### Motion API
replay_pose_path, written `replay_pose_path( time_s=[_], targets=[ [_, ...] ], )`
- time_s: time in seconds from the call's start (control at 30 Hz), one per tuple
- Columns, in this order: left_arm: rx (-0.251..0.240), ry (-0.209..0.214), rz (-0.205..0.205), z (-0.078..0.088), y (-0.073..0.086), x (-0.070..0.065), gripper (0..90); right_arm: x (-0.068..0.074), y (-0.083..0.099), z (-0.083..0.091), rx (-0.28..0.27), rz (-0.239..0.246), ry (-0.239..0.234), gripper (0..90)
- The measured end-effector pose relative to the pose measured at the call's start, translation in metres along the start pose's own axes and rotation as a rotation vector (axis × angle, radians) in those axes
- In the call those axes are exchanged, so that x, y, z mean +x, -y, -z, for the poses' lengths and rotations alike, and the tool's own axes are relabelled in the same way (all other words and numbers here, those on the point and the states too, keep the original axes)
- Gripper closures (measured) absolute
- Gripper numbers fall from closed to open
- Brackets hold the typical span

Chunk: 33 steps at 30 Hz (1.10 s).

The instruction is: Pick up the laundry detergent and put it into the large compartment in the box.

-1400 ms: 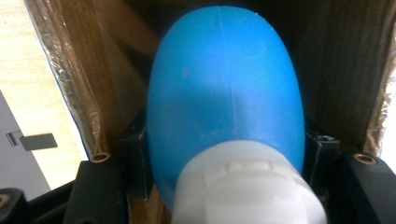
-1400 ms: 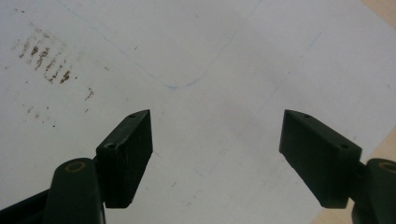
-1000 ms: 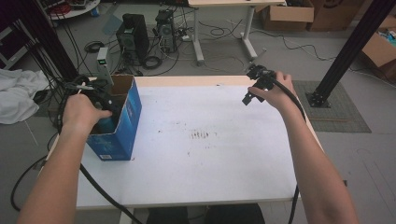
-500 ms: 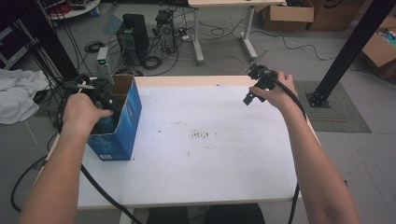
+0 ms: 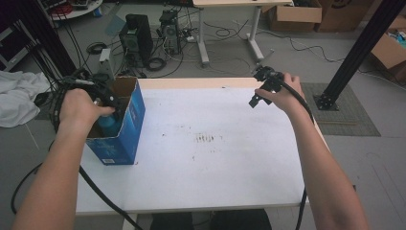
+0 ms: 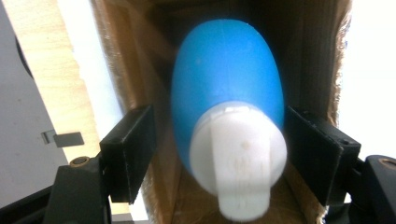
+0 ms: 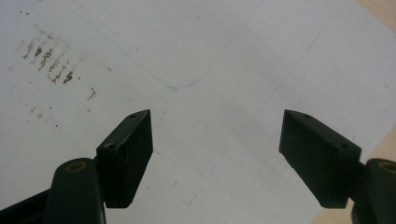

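From above, the left claw (image 5: 106, 103) is reaching into the blue box (image 5: 125, 130) at the desk's (image 5: 215, 163) left edge. In the left gripper view, its jaws, just opening, are flanking the blue bottle (image 6: 227, 100), with a gap at the left pad. The right claw (image 7: 217, 156) is hovering wide open, empty.

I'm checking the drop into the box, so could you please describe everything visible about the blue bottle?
The blue bottle has a smooth, rounded, plastic-looking body and a white cap that faces the camera in the left gripper view. It sits inside the open cardboard box at the table's left. The left gripper has just been opening; its jaws flank the bottle, a gap showing at the left jaw, contact at the right unclear.
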<state>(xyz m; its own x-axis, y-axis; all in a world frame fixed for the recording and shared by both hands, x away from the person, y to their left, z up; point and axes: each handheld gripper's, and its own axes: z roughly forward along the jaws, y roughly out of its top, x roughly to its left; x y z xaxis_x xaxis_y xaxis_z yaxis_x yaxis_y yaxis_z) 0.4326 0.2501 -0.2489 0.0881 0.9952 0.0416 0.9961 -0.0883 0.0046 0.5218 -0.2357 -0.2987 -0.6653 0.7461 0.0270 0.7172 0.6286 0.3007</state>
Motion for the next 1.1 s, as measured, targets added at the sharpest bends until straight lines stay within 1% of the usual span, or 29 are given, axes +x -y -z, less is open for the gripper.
replay_pose_path(
  time_s=[0.1, 0.17, 0.2, 0.43, 0.57, 0.77, 0.9, 0.97, 1.03, 1.1],
  targets=[
    [-0.012, 0.0, 0.002, 0.006, 0.0, -0.001, 27.2, 0.0, 0.0, 0.0, 0.001, 0.0, -0.001, 25.9],
    [-0.019, -0.008, -0.008, 0.01, 0.001, -0.001, 27.0, 0.0, 0.0, 0.0, 0.002, 0.001, 0.002, 25.9],
    [-0.024, -0.01, -0.007, 0.012, 0.001, -0.002, 26.6, 0.0, 0.0, 0.0, 0.0, 0.0, 0.0, 25.9],
    [-0.054, -0.033, -0.039, 0.029, 0.002, -0.008, 24.1, -0.001, 0.001, 0.002, -0.001, 0.001, 0.002, 25.9],
    [-0.083, -0.022, -0.057, 0.041, 0.002, -0.014, 22.0, -0.001, 0.001, 0.003, -0.002, 0.003, 0.004, 25.9],
    [-0.124, -0.035, -0.117, 0.059, 0.003, -0.032, 20.1, 0.0, 0.001, 0.003, -0.001, -0.002, 0.006, 25.9],
    [-0.138, -0.043, -0.157, 0.067, 0.004, -0.044, 19.1, 0.001, 0.002, 0.004, 0.0, 0.001, 0.006, 25.9],
    [-0.148, -0.037, -0.177, 0.07, 0.004, -0.05, 18.5, 0.001, 0.002, 0.005, -0.001, 0.003, 0.008, 25.9],
    [-0.155, -0.034, -0.207, 0.072, 0.004, -0.057, 17.5, 0.002, 0.003, 0.005, 0.001, -0.001, 0.007, 25.9],
    [-0.15, -0.033, -0.242, 0.072, 0.003, -0.066, 16.7, 0.002, 0.003, 0.005, 0.0, -0.002, 0.009, 25.9]
  ],
)
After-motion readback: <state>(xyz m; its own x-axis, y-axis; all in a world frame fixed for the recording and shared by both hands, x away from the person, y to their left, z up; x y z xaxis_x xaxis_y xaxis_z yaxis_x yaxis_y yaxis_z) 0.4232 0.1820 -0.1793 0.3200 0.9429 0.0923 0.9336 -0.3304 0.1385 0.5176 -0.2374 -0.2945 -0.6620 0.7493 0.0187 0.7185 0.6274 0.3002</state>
